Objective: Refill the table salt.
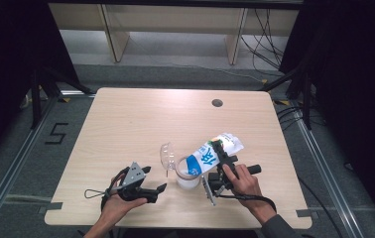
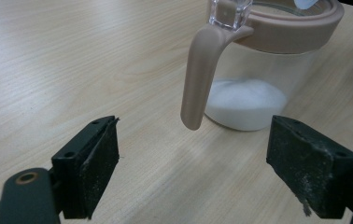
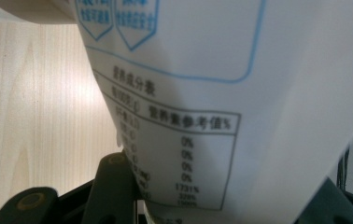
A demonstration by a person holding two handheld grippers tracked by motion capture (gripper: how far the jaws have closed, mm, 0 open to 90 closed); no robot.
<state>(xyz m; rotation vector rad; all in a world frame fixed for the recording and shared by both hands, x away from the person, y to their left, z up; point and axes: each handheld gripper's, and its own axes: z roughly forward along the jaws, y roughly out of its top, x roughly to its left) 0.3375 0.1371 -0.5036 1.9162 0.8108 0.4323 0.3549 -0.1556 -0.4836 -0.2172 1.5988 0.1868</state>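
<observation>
The job in hand is pouring white powder from a bag into a jar. The right tongs [image 1: 219, 154] are clenched on a white and blue bag [image 1: 214, 153], and the bag is tipped so its open end points down into the clear jar [image 1: 187, 174]. In the right gripper view the bag's printed side [image 3: 202, 102] sits right between the black jaws.

The jar stands on the wooden surface [image 1: 141, 124], near the front edge and between the two hands. Its clear lid [image 1: 167, 154] is flipped up and open at the back. In the left gripper view the jar [image 2: 258, 79] has a pinkish rim and a long pinkish handle [image 2: 198, 79], and a low heap of white powder [image 2: 247, 100] lies on its bottom (it could be salt or sugar, the pictures do not tell).

The left tongs [image 1: 155, 178] are spread wide with nothing in them, resting low just beside the jar.

So the pour looks part done. Some powder is in, but most of the jar is bare. Left to do, I think: pour more, stand the bag up, and shut the lid.
</observation>
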